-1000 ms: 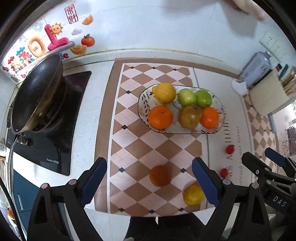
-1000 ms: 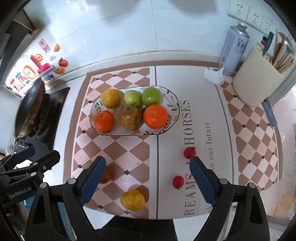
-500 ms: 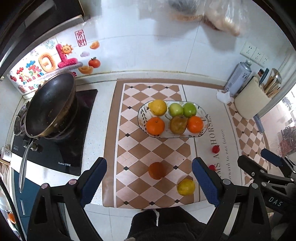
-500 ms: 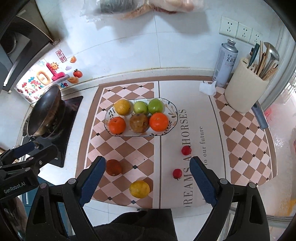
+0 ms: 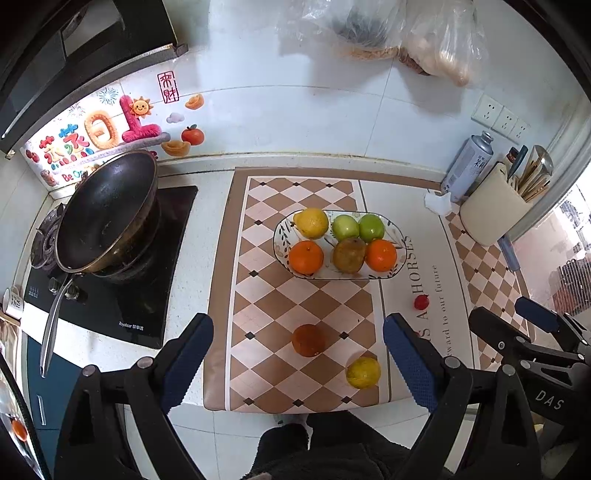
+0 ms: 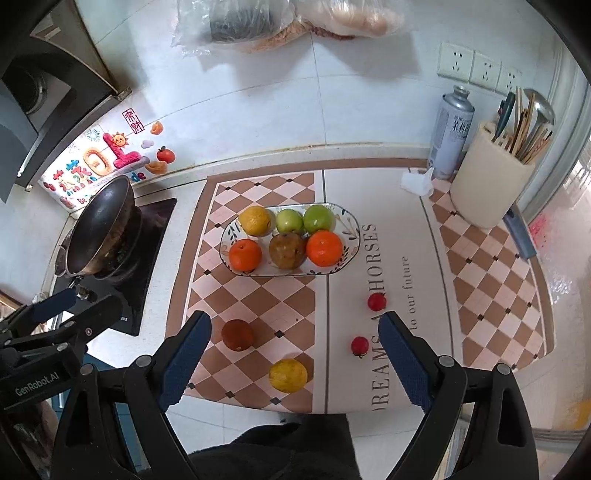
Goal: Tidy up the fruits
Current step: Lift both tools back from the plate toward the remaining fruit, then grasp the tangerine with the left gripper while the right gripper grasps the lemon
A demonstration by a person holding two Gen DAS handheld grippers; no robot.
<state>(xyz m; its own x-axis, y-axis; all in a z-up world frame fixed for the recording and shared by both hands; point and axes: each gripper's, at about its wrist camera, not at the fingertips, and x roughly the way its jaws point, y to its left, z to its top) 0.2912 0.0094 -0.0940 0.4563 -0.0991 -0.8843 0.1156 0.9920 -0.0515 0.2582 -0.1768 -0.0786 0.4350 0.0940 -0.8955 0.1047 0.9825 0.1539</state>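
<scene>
An oval patterned plate [image 5: 400,236] [image 6: 352,230] on the checkered mat holds several fruits: a yellow one, two green apples, two oranges and a brown one. On the mat in front lie a dark orange fruit [image 5: 308,340] [image 6: 237,334], a yellow fruit [image 5: 363,372] [image 6: 287,375] and two small red fruits [image 6: 376,301] [image 6: 359,345]; one shows in the left wrist view [image 5: 421,302]. My left gripper [image 5: 297,356] and right gripper [image 6: 293,354] are both open and empty, held high above the mat's front edge.
A black wok [image 5: 107,210] sits on the stove [image 5: 122,306] at the left. A spray can [image 6: 451,131], a cream utensil holder [image 6: 489,184] and a crumpled tissue [image 6: 417,181] stand at the back right. Plastic bags [image 6: 280,18] hang on the tiled wall.
Both grippers have risen and pulled back from the counter, so the plate and fruits look smaller and farther. Jaws stayed open. No fruit moved.
</scene>
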